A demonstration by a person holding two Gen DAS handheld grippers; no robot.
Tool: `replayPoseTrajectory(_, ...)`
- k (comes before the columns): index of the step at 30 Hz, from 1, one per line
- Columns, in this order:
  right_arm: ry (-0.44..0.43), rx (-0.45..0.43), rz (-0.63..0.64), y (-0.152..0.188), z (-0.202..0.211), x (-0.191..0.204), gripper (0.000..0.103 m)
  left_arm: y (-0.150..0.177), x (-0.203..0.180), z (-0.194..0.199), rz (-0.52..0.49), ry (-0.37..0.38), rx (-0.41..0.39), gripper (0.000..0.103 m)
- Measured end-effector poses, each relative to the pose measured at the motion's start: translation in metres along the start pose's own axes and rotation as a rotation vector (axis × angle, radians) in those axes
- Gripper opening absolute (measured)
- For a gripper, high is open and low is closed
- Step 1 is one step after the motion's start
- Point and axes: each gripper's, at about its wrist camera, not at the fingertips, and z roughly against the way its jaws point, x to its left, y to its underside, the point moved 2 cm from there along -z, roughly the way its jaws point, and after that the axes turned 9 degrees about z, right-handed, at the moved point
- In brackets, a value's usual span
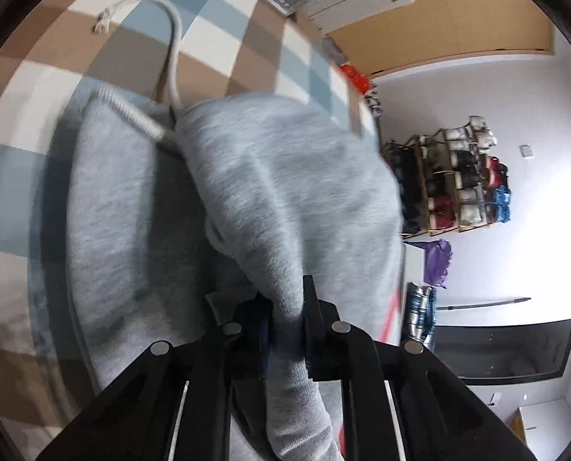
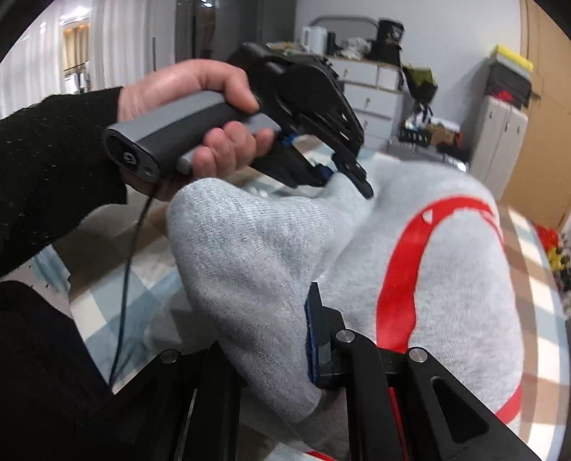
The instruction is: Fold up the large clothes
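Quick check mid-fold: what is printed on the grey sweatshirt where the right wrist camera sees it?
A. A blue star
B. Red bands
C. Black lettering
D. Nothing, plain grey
B: the right wrist view shows red bands curving across the grey sweatshirt, just beyond where the right gripper pinches the fabric.

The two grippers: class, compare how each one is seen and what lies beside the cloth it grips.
1. The left gripper shows in both views, its handle in a hand; the right gripper shows only in its own view.
2. Near the left gripper's grip the grey sweatshirt is plain, with a white cord; beside the right gripper's runs a red stripe.
Shared: both are shut on the sweatshirt.
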Motion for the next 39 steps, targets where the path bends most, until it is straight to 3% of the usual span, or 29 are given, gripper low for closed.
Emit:
replayPoseTrajectory(4,0.017,-0.004,0.059,-0.006,0.003,0.014,0.012,0.001,-0.01,0.026,-0.068,0.004,-0.016,0.008)
replayPoseTrajectory(8,0.02,0.059,0.145,-0.006,-0.006,0.038,0.018,0.005,-0.002,0.039,-0.118,-0.027,-0.028,0.008)
replayPoseTrajectory(14,-0.032,0.171,0.212,0.0,-0.041,0.065,0.026,-0.003,0.038,0.022,-0.049,-0.072,-0.024,0.008)
replayPoseTrajectory(22,-0.221,0.24,-0.076,-0.012,-0.067,0.035,0.033,-0.02,0.045,0.015,-0.044,-0.085,-0.016,0.009)
replayPoseTrajectory(30,-0.343,0.216,-0.32,-0.032,-0.081,0.015,0.038,-0.028,0.039,0.037,-0.05,-0.093,-0.019,0.009)
replayPoseTrajectory(31,-0.349,0.213,-0.329,-0.033,-0.082,0.014,0.04,-0.028,0.039,0.036,-0.056,-0.094,-0.016,0.009)
replayPoseTrajectory(33,-0.388,0.233,-0.299,-0.031,-0.082,0.02,0.057,-0.026,0.048,0.027,-0.037,-0.1,0.006,0.011)
replayPoseTrajectory(34,-0.422,0.243,-0.271,-0.03,-0.081,0.028,0.08,-0.025,0.055,0.021,-0.018,-0.101,0.022,0.012)
replayPoseTrajectory(35,-0.461,0.248,-0.238,-0.028,-0.079,0.037,0.096,-0.024,0.06,0.018,-0.005,-0.091,0.032,0.012)
replayPoseTrajectory(39,-0.51,0.265,-0.18,-0.027,-0.057,0.048,0.096,-0.025,0.062,0.028,0.026,-0.011,0.026,0.012)
